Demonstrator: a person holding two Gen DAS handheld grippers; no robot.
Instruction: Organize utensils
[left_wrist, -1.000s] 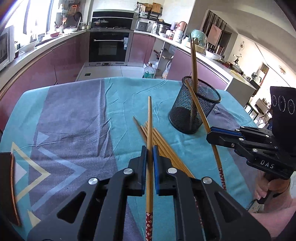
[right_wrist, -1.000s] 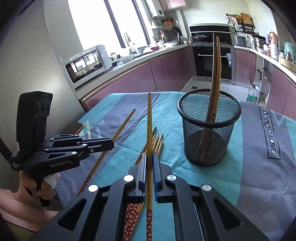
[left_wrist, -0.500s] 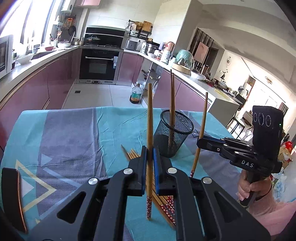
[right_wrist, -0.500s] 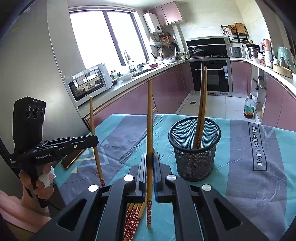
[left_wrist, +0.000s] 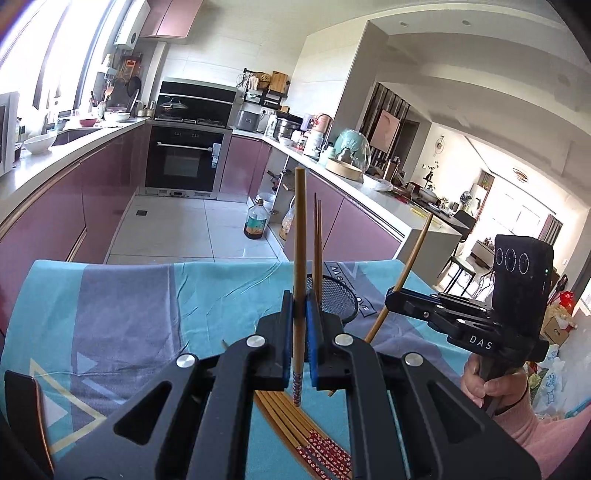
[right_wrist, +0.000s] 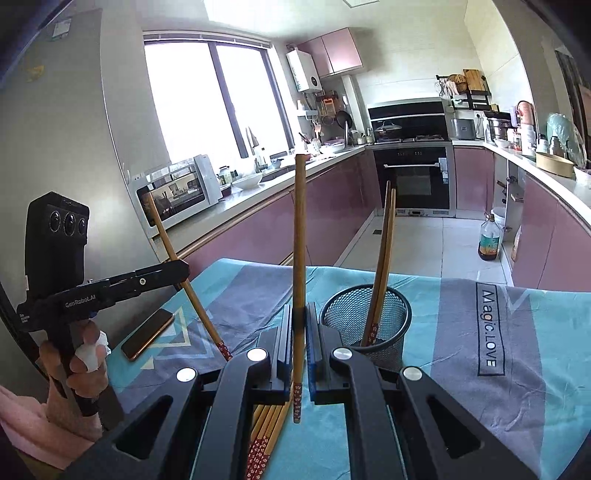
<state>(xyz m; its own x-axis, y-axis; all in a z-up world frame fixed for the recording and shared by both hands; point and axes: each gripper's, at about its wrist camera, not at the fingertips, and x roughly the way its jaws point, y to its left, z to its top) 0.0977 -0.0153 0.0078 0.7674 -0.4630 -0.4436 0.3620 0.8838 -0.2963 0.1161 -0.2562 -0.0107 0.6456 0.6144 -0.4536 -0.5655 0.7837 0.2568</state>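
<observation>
- We see our left gripper (left_wrist: 300, 332) clenched on one brown wooden chopstick with a red floral end (left_wrist: 299, 258), held upright above the table.
- Our right gripper (right_wrist: 300, 347) grips another such chopstick (right_wrist: 299, 240), also upright.
- A black mesh cup (right_wrist: 388, 306) stands mid-table on the teal and grey tablecloth (right_wrist: 535, 350), holding two chopsticks (right_wrist: 384, 258).
- More chopsticks (left_wrist: 295, 428) lie bundled near the table's near edge.

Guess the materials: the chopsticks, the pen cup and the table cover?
Chopsticks: probably bamboo or wood, matte tan shafts with red flower-patterned ends.
Pen cup: black metal mesh by the look; its wall is see-through, under a solid rim.
Table cover: woven fabric, matte teal and grey, creased, with printed lettering.
</observation>
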